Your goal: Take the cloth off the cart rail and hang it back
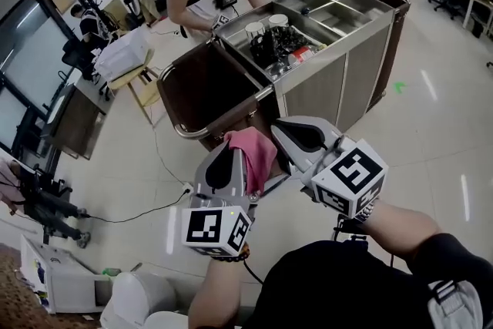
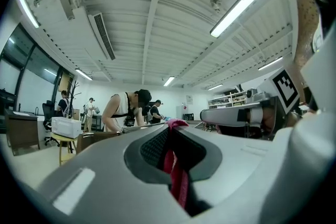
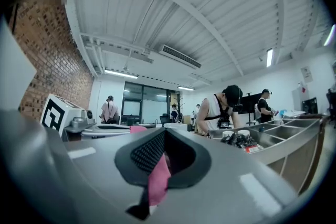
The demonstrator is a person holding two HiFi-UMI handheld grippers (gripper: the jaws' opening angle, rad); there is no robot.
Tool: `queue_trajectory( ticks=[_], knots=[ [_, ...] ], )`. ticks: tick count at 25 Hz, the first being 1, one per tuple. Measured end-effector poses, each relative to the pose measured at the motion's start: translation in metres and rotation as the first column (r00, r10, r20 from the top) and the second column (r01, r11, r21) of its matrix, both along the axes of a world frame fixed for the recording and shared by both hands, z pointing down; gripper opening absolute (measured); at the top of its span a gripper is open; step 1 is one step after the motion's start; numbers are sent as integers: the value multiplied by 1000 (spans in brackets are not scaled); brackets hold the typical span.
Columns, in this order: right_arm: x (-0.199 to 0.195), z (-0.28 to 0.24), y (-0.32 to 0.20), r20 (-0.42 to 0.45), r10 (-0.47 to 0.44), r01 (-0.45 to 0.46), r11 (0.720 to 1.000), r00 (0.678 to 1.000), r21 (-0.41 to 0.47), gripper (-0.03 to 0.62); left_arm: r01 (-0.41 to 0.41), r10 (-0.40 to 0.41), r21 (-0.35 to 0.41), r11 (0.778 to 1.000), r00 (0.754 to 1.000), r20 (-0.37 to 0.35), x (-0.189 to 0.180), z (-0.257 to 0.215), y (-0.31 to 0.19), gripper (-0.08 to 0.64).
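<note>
Together left claw [image 1: 233, 149] and right claw [image 1: 279, 129] pinch the cloth [image 1: 254, 152], bunched lengthwise toward the cart [image 1: 323, 85].

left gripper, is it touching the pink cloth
Touching. The left gripper view shows the left gripper shut, its jaws pinching the pink cloth.

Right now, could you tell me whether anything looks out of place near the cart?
The pink cloth is off the cart rail, bunched between the left hand-held gripper and right hand-held gripper, both shut on it. Nothing looks spilled or damaged.
</note>
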State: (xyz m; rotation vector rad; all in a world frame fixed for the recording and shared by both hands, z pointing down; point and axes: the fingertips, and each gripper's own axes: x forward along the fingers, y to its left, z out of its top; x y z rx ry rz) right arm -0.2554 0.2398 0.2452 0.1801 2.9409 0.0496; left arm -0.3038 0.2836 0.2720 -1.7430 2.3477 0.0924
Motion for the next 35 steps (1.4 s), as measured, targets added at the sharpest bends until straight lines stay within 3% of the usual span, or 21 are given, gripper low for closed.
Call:
queue_trajectory(
  ticks=[9, 20, 27, 35],
  knots=[
    [38, 20, -104, 0, 97, -97, 995, 995, -16, 0, -107, 107, -21, 994, 994, 4, 38, 19, -112, 14],
    [103, 35, -226, 9, 238, -238, 970, 971, -43, 0, -244, 245, -50, 969, 969, 19, 98, 29, -242, 14],
    [161, 42, -291, -7, 343, -343, 939, 939, -27, 0, -343, 344, -34, 939, 939, 22, 146, 26, -316, 14],
    [216, 53, -343, -22, 471, -471, 881, 882, -41, 0, -457, 458, -39, 889, 889, 18, 193, 26, -381, 14]
  ],
)
